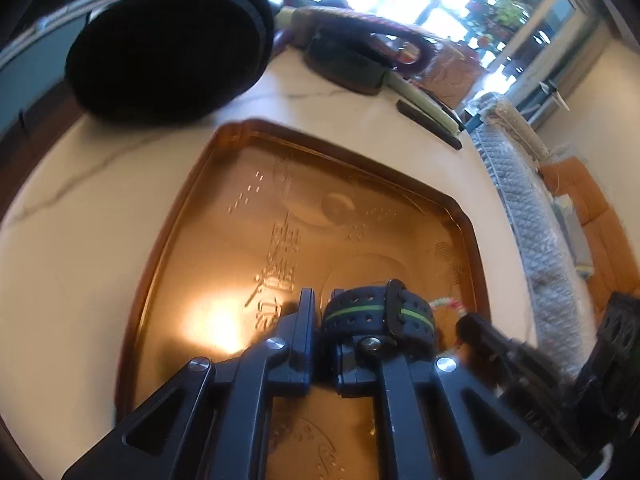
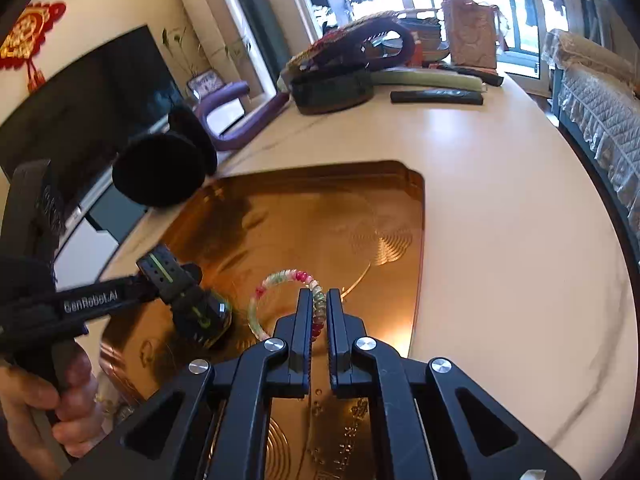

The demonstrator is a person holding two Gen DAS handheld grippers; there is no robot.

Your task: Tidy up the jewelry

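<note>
A gold tray (image 1: pixel 192 216) lies on the white table; it also shows in the right wrist view (image 2: pixel 416 216). My left gripper (image 1: pixel 326 320) is shut on a black watch (image 1: pixel 376 314) with a green stripe and holds it low over the tray; the watch also shows in the right wrist view (image 2: pixel 196 308). My right gripper (image 2: pixel 319 300) is shut on a bead bracelet (image 2: pixel 276 280) of pink, red and green beads that lies on the tray. A bit of the bracelet (image 1: pixel 446 304) shows beyond the watch in the left wrist view.
Black earmuffs (image 1: pixel 168 44) sit beside the tray's far left corner, also in the right wrist view (image 2: pixel 160 168). A woven bag (image 2: pixel 360 44), a dark case (image 2: pixel 332 90), a remote (image 2: pixel 436 97) and a paper bag (image 2: pixel 472 36) stand at the table's far end. A covered chair (image 2: pixel 596 112) is at the right.
</note>
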